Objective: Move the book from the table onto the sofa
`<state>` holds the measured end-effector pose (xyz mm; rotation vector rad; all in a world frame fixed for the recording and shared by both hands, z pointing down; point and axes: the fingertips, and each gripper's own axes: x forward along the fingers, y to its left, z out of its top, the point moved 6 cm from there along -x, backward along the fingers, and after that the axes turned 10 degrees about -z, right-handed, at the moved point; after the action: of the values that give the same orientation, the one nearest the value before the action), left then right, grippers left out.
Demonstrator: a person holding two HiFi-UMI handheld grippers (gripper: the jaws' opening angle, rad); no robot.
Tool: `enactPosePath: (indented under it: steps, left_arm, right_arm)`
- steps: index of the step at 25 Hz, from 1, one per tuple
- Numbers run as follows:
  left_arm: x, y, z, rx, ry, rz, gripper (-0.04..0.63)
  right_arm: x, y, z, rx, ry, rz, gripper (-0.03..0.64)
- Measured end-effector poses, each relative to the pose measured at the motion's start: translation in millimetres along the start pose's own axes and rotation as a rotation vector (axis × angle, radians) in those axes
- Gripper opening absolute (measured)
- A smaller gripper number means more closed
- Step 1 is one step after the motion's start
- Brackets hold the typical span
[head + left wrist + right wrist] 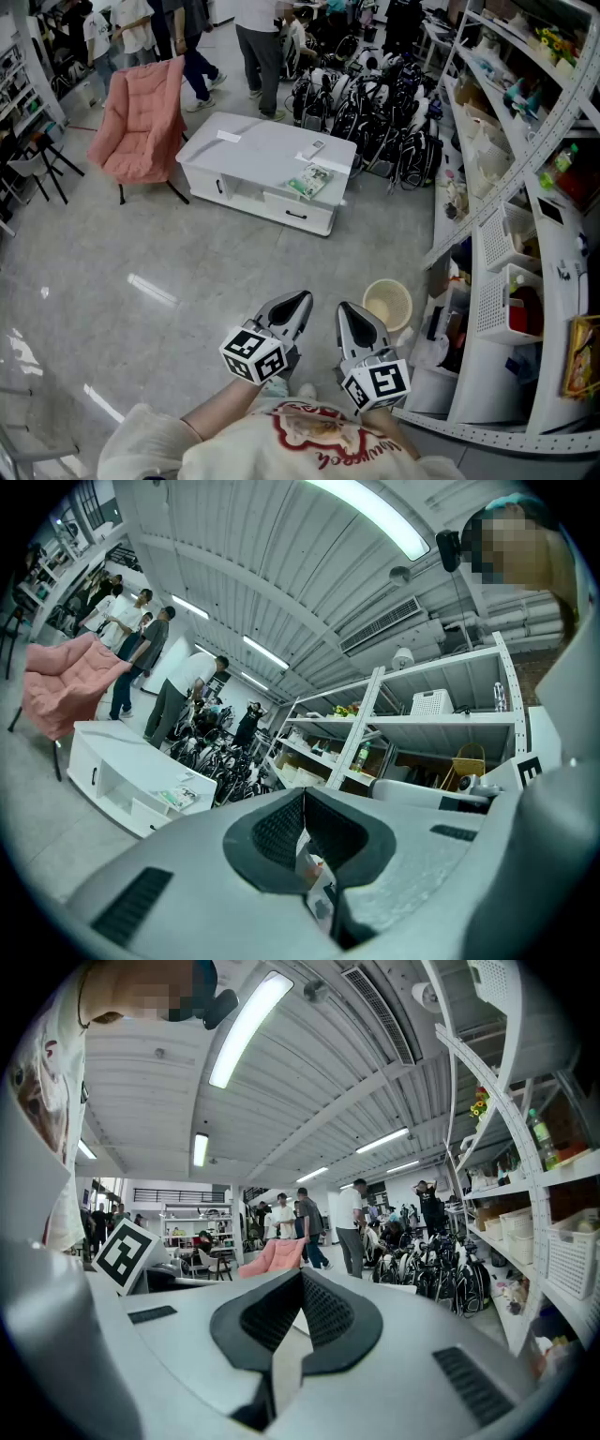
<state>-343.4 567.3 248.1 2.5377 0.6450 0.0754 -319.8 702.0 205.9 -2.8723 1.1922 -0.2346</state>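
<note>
Head view looked down over the person's cream shirt (309, 445), and from where I stood both tools were held close together just in front of it, above bare grey floor (187, 253). The left gripper (300, 300) had its jaws pressed together with nothing between them. The right gripper (348, 310) was closed the same way and just as empty. Each carried its marker cube near the person's body, and the two tips pointed away across the room.

The book (310, 180), green on its cover, lay flat on the low white table (253, 141), near the table's right front corner and well apart from both grippers. A couple of small white items lay elsewhere on the tabletop, but I could not make out what they were. The pink sofa (141, 117), really a padded folding seat, stood just beside the table's left end with nothing on it.

Behind the table was a heap of black gear (375, 103), and several people (258, 47) stood beyond it. White shelves (525, 187) packed with boxes and baskets ran down the right side, and a pale round bucket (387, 305) sat on the floor at their foot, near the right gripper.
</note>
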Motion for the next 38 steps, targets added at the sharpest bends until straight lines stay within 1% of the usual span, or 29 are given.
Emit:
enactPosePath:
  steps: [4, 14, 19, 25, 29, 34, 38]
  left_arm:
    - [4, 2, 1, 0.001, 0.002, -0.011, 0.006]
    - [4, 16, 8, 0.017, 0.006, -0.028, 0.006]
    - [-1, 31, 14, 0.019, 0.007, -0.023, 0.006]
    - [-6, 53, 25, 0.031, 0.007, -0.035, 0.006]
    - [-10, 67, 29, 0.046, 0.011, -0.022, 0.005]
    - [1, 88, 40, 0.048, 0.004, -0.013, 0.005]
    - [19, 111, 48, 0.044, -0.002, 0.001, 0.006]
  right_arm:
    - [4, 0, 2, -0.007, -0.014, 0.009, 0.000]
    - [19, 8, -3, -0.011, 0.002, -0.003, 0.000]
    - [31, 22, 3, -0.046, -0.040, 0.036, 0.000]
    - [53, 31, 1, -0.005, -0.049, 0.011, 0.000]
    - [64, 35, -6, 0.011, -0.043, -0.001, 0.000]
    - [91, 23, -3, 0.047, -0.036, -0.009, 0.000]
    - [122, 11, 1, 0.040, -0.038, 0.007, 0.000]
